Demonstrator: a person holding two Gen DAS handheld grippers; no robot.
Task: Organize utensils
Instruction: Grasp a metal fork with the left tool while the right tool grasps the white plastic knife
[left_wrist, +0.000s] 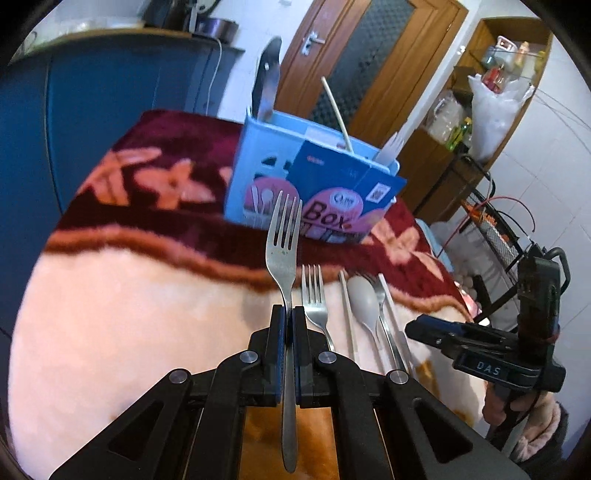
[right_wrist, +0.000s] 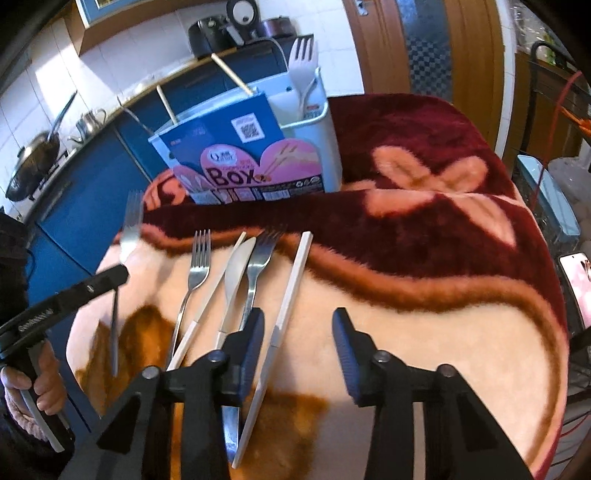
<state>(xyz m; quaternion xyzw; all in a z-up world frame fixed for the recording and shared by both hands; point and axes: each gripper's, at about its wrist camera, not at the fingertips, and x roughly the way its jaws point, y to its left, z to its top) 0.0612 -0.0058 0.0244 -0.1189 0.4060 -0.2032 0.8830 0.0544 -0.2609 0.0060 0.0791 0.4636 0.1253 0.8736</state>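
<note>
My left gripper (left_wrist: 289, 314) is shut on a steel fork (left_wrist: 282, 236) by its neck and holds it above the blanket, tines pointing at the blue utensil box (left_wrist: 280, 166). In the right wrist view the left gripper (right_wrist: 110, 275) and its fork (right_wrist: 129, 225) hang at the left. My right gripper (right_wrist: 298, 319) is open and empty, low over the blanket. Between its fingers lies a white chopstick (right_wrist: 291, 291). Left of it lie a fork (right_wrist: 258, 258), a grey knife (right_wrist: 236, 273), another chopstick (right_wrist: 210, 295) and a second fork (right_wrist: 197, 262). The box (right_wrist: 258, 140) holds a white fork (right_wrist: 303, 59) and chopsticks.
A red and pink flowered blanket (right_wrist: 424, 229) covers the table. Blue kitchen cabinets (right_wrist: 74, 206) with a pan stand to the left. A wooden door (left_wrist: 369, 59) and shelves are behind the box. A wire rack (left_wrist: 495, 229) stands at the right.
</note>
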